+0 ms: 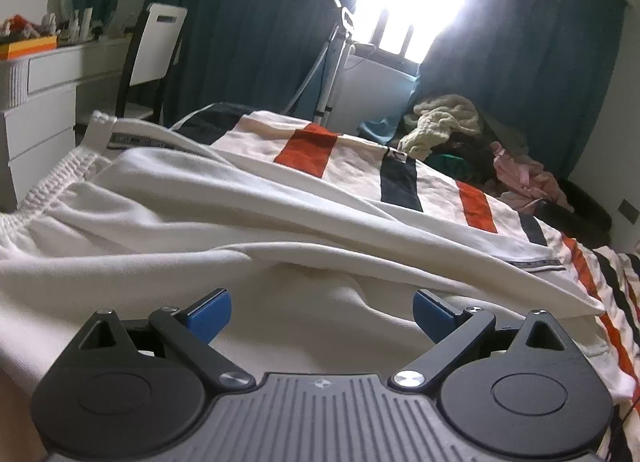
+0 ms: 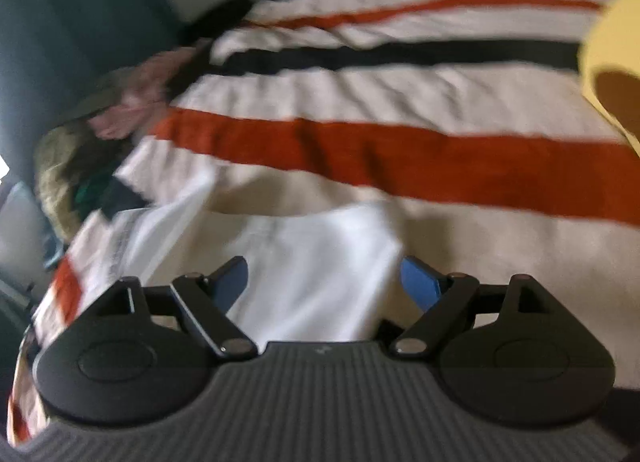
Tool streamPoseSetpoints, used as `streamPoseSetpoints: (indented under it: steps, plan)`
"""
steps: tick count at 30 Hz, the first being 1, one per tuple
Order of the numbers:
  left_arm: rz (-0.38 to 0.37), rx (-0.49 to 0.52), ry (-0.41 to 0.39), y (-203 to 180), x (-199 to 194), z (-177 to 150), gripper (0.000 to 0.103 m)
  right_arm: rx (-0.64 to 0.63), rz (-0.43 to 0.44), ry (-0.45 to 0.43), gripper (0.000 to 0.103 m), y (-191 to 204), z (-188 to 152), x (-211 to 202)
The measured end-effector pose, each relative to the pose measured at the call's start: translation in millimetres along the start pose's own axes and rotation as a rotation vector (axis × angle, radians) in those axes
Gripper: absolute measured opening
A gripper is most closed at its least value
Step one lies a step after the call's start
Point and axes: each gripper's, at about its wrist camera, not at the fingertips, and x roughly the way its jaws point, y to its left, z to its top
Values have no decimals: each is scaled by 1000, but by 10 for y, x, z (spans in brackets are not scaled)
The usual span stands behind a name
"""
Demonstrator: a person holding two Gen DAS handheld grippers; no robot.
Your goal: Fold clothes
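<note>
- I am looking across a bed (image 1: 472, 198) with a cover striped cream, orange and black; a pile of clothes (image 1: 460, 130) is lying at its far side.
- Blue curtains (image 1: 248, 30) are flanking a bright window; a white chair (image 1: 156, 46) is standing by a white desk (image 1: 48, 74).
- White trousers (image 1: 192, 214) are lying spread on the bed, their printed band too small to read.
- My left gripper (image 1: 322, 312) is hovering open over them.
- My right gripper (image 2: 324, 282) is gaping around a white fabric edge, not clamped.
</note>
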Motion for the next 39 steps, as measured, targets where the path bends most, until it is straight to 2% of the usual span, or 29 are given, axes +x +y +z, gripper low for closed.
streamPoseSetpoints:
  steps: [3, 6, 7, 11, 15, 19, 23, 25, 26, 29, 33, 36, 39]
  plan:
    - [5, -34, 17, 45, 40, -4, 98, 74, -46, 66, 85, -126, -22, 167]
    - [11, -76, 28, 108, 65, -2, 98, 130, 12, 118, 87, -161, -49, 276]
    - [14, -93, 31, 136, 73, 0, 98, 155, 54, 140, 87, -164, -58, 312]
    - [33, -170, 47, 271, 112, 8, 98, 277, 311, 230, 87, -147, -83, 427]
    - [66, -277, 62, 481, 127, 35, 98, 285, 423, 224, 87, -98, -46, 399]
    - [112, -384, 22, 793, 0, 137, 98, 285, 516, 218, 87, -47, -15, 375]
    - [196, -501, -36, 1201, -250, 275, 98, 229, 420, 224, 69, -14, -14, 412]
    - [237, -573, -54, 1444, -385, 334, 99, 211, 375, 233, 41, -45, -30, 469]
    - [247, -606, -55, 1558, -434, 360, 99, 212, 362, 231, 12, -75, -36, 479]
    - [214, -674, -47, 1933, -528, 455, 99, 237, 360, 210, 9, -165, -34, 471]
    - [283, -670, -75, 2269, -670, 462, 98, 281, 429, 164, 8, -224, 34, 380]
    - [252, -723, -103, 2354, -756, 327, 98, 288, 437, 167, 8, -236, 57, 370]
    - [261, -763, -154, 2321, -912, 230, 98, 302, 429, 184, 8, -269, 59, 370]
